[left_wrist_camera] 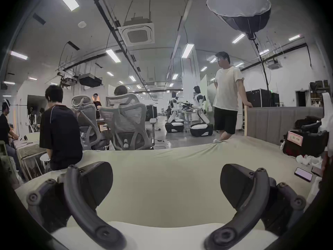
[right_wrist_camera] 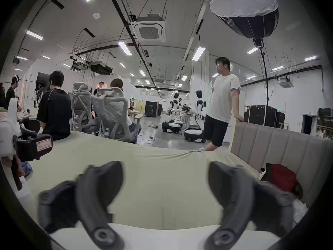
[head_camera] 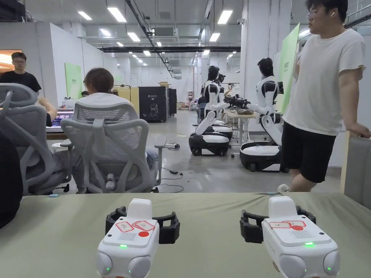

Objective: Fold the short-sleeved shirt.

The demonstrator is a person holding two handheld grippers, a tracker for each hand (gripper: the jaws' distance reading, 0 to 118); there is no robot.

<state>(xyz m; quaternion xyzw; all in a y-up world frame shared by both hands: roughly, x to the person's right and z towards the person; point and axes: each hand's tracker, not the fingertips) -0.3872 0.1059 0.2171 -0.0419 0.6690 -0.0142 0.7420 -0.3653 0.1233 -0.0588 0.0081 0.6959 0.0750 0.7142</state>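
Task not started, by my read. Both tools hover low over the bed [head_camera: 203, 217], side by side, pointing at its far edge.

Left hand-held gripper [head_camera: 143, 226]: jaws spread wide, nothing between them, only bare green sheet in the gap in its own view. Right hand-held gripper [head_camera: 277, 224]: also wide open and empty; its jaws look smeared in the right gripper view, so it may be moving.

The short-sleeved shirt: can't locate it. The sheet ahead of both grippers is flat and bare. A small blue bundle of cloth [right_wrist_camera: 26, 169] sits by the left tool in the right gripper view, too cut off to tell what it is. So everything is left: find the shirt, spread it, fold it.

Room to move:
- Open sheet forward and between the grippers, plenty for laying out.
- Right side bounded by the padded headboard [right_wrist_camera: 281, 145]; red bag [right_wrist_camera: 281, 178] sits against it, phone [left_wrist_camera: 303, 174] lies on the sheet near that side. Keep clear.
- Far edge: person in white tee [head_camera: 322, 94] stands at the far-right corner, a hand on the headboard. Office chairs [head_camera: 112, 144] just beyond the far-left edge.
- Person in dark tee [left_wrist_camera: 59, 127] sits at the left corner.
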